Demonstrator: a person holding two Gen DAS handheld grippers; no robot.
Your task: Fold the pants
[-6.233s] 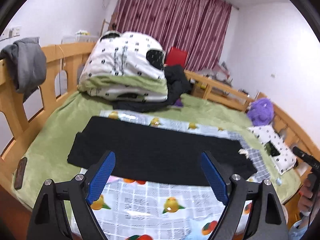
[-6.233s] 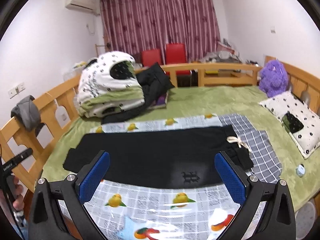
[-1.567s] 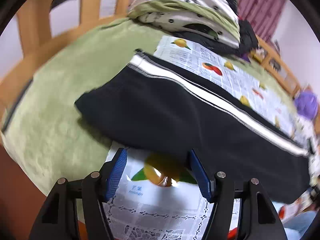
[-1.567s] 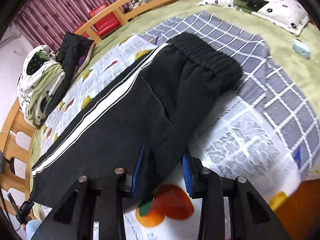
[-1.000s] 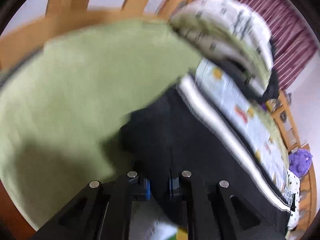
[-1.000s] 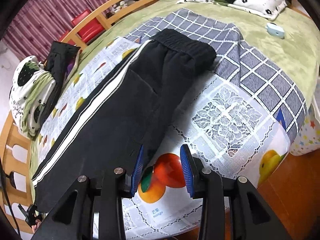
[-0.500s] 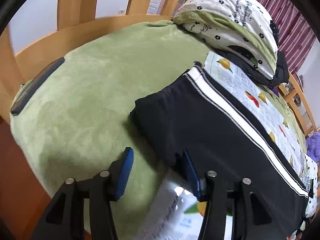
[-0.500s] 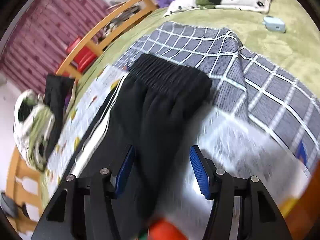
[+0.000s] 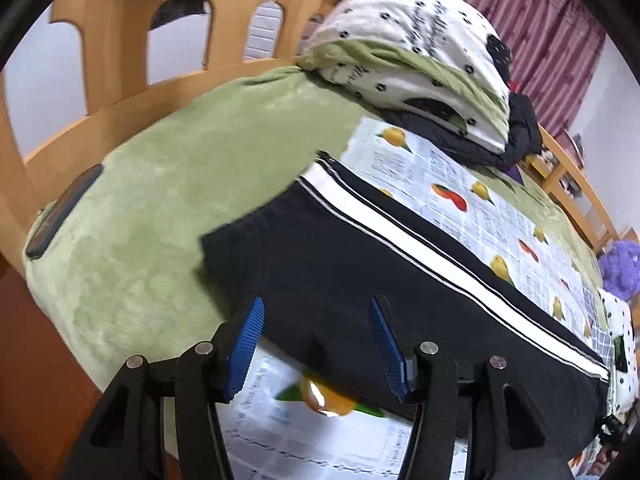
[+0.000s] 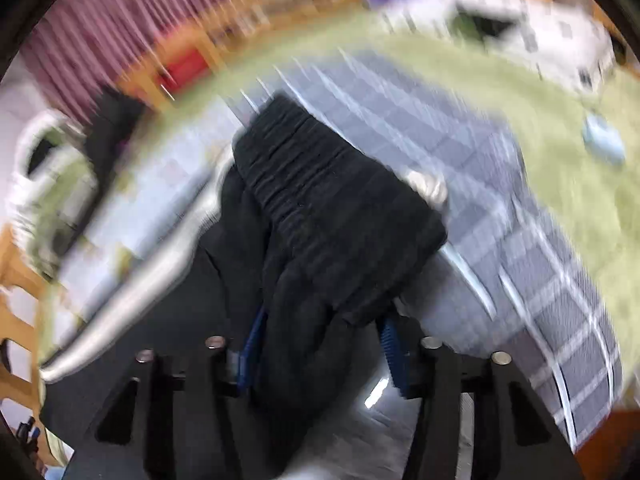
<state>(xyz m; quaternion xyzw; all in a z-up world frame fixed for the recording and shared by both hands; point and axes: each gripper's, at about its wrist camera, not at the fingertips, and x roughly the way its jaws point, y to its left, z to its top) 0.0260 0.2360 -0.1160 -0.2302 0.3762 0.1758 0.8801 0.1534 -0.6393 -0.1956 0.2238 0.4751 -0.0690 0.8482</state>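
Black pants (image 9: 360, 264) with a white side stripe lie folded lengthwise on a fruit-print sheet (image 9: 460, 200). In the left wrist view my left gripper (image 9: 318, 346) stands open just above the near edge of the leg end, and its blue pads (image 9: 248, 340) do not press on the cloth. The right wrist view is blurred. There the bunched elastic waistband (image 10: 320, 184) with its pale drawstring (image 10: 426, 188) fills the gap of my right gripper (image 10: 322, 344). Its jaws are closing on that fabric, and the cloth partly hides the pads.
The sheet lies on a green bed (image 9: 180, 184) with a wooden rail (image 9: 112, 40). A pile of bedding (image 9: 408, 40) and dark clothes sit at the far side. A dark phone (image 9: 64, 212) lies near the bed's edge. A grey checked cloth (image 10: 460, 132) lies under the waistband.
My left gripper let go of the leg end, opened and drew back upward. My right gripper moved along to the waistband, and that fabric now sits between its jaws.
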